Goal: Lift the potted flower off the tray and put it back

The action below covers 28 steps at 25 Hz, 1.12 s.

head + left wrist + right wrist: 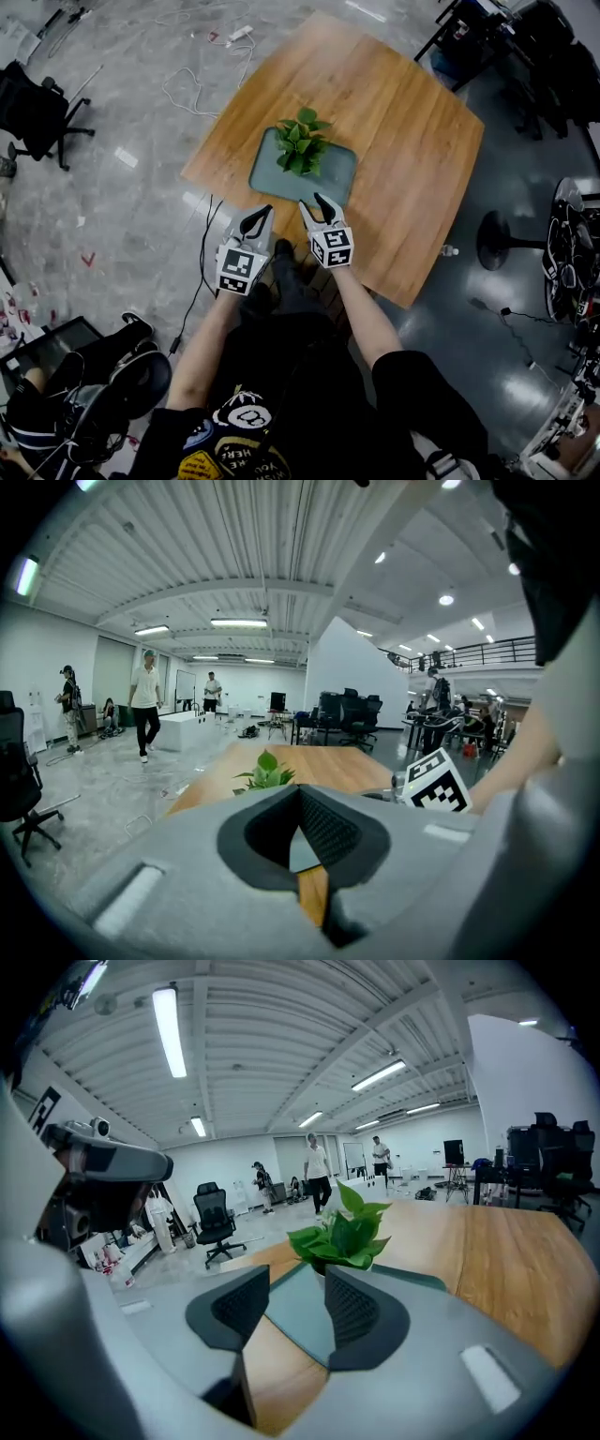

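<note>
At the table point(412, 159) edge, left gripper point(266, 209) and right gripper point(311, 201) slant down toward the plant point(300, 142) on its tray point(342, 173): left pressed together, right spread (both empty); grey floor point(122, 103) around.

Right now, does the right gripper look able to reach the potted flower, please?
Probably yes: the right gripper is open, and nothing stands between it and the potted flower on the tray.

- The head view looks steeply down from high above the square wooden table point(403, 141).
- The left gripper view sits low at its near edge, facing far across.
- The right gripper view does likewise, closer to the leafy green potted flower point(342, 1232).
- All three share that flower and tabletop.
</note>
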Motion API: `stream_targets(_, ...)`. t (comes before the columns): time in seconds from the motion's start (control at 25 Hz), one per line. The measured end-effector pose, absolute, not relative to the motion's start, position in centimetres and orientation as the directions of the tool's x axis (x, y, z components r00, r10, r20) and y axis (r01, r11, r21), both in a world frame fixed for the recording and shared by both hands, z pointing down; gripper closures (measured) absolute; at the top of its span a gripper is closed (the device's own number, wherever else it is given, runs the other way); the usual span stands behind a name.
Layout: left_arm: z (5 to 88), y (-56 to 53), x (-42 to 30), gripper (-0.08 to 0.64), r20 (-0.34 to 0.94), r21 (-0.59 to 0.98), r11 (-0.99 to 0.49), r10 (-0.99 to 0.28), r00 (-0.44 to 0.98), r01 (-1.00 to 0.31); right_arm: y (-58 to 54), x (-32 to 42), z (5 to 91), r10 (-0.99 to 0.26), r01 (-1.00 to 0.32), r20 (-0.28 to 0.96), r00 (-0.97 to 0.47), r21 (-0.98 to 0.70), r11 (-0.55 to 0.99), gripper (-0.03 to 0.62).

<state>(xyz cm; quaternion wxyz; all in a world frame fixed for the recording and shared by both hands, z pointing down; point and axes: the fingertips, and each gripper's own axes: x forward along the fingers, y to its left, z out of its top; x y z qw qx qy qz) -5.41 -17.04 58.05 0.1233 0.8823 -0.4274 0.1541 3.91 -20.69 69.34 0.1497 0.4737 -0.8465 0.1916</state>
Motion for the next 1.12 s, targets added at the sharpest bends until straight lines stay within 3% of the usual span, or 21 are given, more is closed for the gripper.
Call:
stream_targets(0.28,63.6,-23.0,-4.8,0.561,0.439,0.166,-0.501,-0.734,0.519,-0.849,-26.7,4.9,79.6,-0.717,-0.885,0.524,-0.460,-0.206,0.418,0.145)
stream_targets(0.36,64.6,-24.0,-5.1,0.561,0.451,0.180,-0.478,-0.736,0.504,-0.860,-28.6,5.1,81.7,-0.724,-0.896,0.530,-0.441,-0.209,0.393,0.093)
stream_targets(0.64,65.3,-25.1,-6.3,0.561,0.456,0.236,-0.466,-0.722,0.521,-0.853,-35.2,4.0,83.0,-0.764,-0.890,0.458,-0.454,-0.185,0.418,0.015)
stream_targets(1.12,62.7,-24.1,-4.6,0.561,0.399,0.266,-0.505,-0.717,0.571,-0.821,-36.6,2.3,81.5,-0.764,-0.863,0.416,-0.493,-0.126,0.489,0.060)
